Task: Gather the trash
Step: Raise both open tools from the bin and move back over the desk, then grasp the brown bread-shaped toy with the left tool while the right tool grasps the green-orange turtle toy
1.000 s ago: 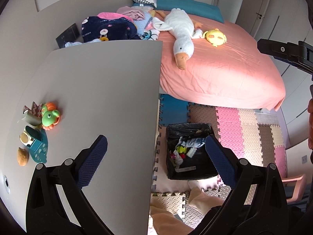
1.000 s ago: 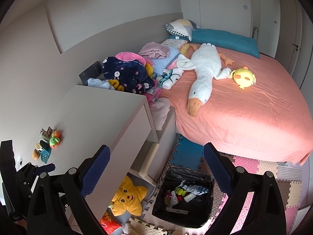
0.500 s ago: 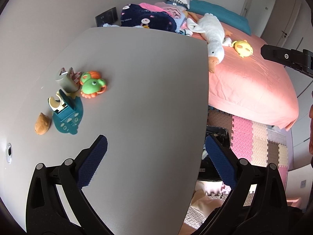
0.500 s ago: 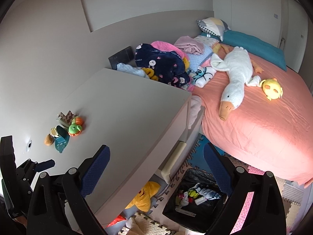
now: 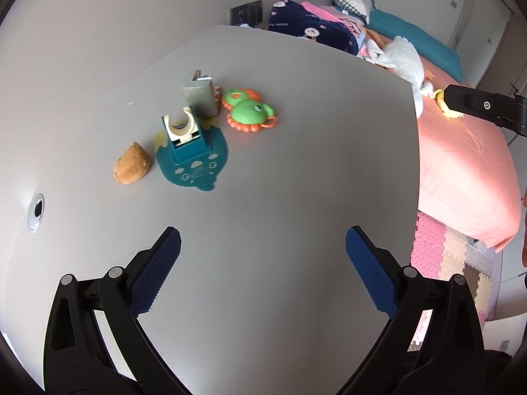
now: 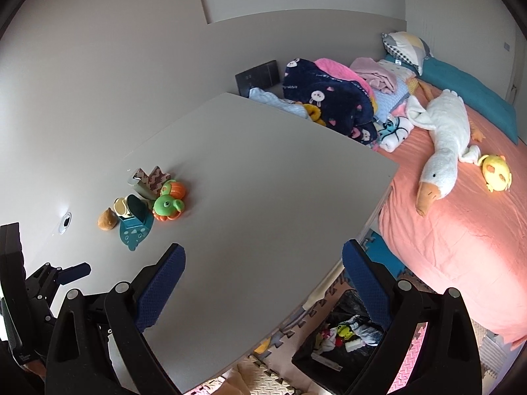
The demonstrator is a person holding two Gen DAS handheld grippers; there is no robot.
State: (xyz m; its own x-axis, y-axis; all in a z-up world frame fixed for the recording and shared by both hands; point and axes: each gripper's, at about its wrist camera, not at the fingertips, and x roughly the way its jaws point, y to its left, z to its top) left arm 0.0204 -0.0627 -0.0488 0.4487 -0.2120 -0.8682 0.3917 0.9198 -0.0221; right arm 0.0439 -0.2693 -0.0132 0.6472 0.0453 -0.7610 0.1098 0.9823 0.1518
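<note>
On the grey desk [image 5: 296,171] sits a small cluster: a green and orange turtle toy [image 5: 249,114], a grey cardboard tube [image 5: 198,95], a teal tape dispenser [image 5: 189,146] and a brown lump [image 5: 131,168]. My left gripper [image 5: 263,247] hovers open over the desk, short of the cluster, nothing between its fingers. My right gripper [image 6: 263,261] is open and empty, higher up over the desk's near edge. The same cluster appears in the right wrist view, turtle toy [image 6: 168,205] included. A black bin [image 6: 342,335] with trash in it stands on the floor beside the desk.
A bed with a pink sheet [image 6: 461,230] lies right of the desk, carrying a white goose plush [image 6: 441,144], a yellow plush [image 6: 495,172] and piled blankets [image 6: 329,98]. Foam floor tiles [image 5: 444,253] cover the floor. A cable hole [image 5: 35,212] sits at the desk's left.
Both views have swung left from the floor bin toward the desk. The left gripper has closed in on the toy cluster, which now looms larger. Both grippers stay open.
</note>
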